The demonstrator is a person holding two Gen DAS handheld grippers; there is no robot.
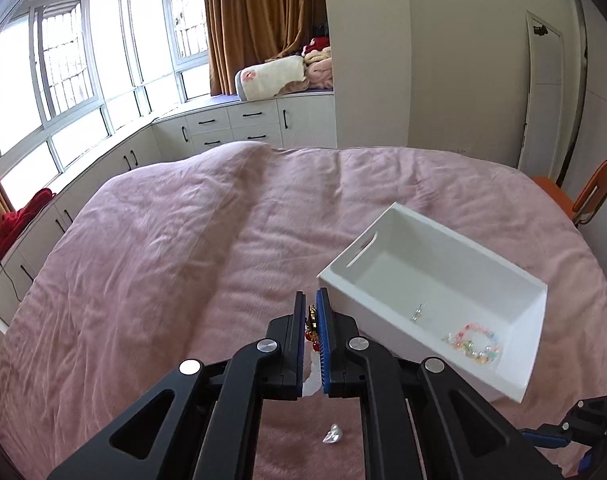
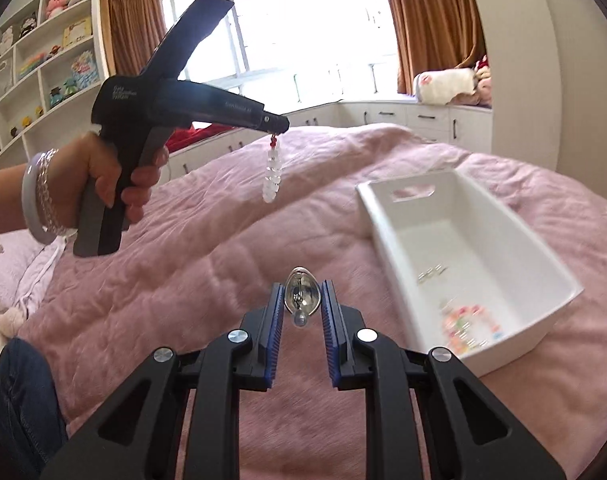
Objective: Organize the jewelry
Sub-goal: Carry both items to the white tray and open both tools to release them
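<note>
My left gripper [image 1: 311, 299] is shut on a red, gold and white bead bracelet [image 1: 313, 322], held in the air left of the white bin [image 1: 531, 340]. In the right wrist view the left gripper [image 2: 277, 126] shows the bracelet [image 2: 272, 176] hanging from its tips. My right gripper [image 2: 302, 292] is shut on a silver clip [image 2: 301, 298] above the pink bedspread, left of the bin [image 2: 543, 256]. The bin holds a pastel bead bracelet [image 1: 473, 344] and small clear pieces [image 1: 418, 312]. A small silver piece [image 1: 333, 434] lies on the bedspread below the left gripper.
The pink bedspread [image 1: 163, 260] covers the whole work surface. An orange chair [image 1: 583, 196] stands at the bed's far right. White cabinets [image 1: 243, 124] and windows run behind the bed. Shelves with toys [image 2: 35, 68] stand at the left.
</note>
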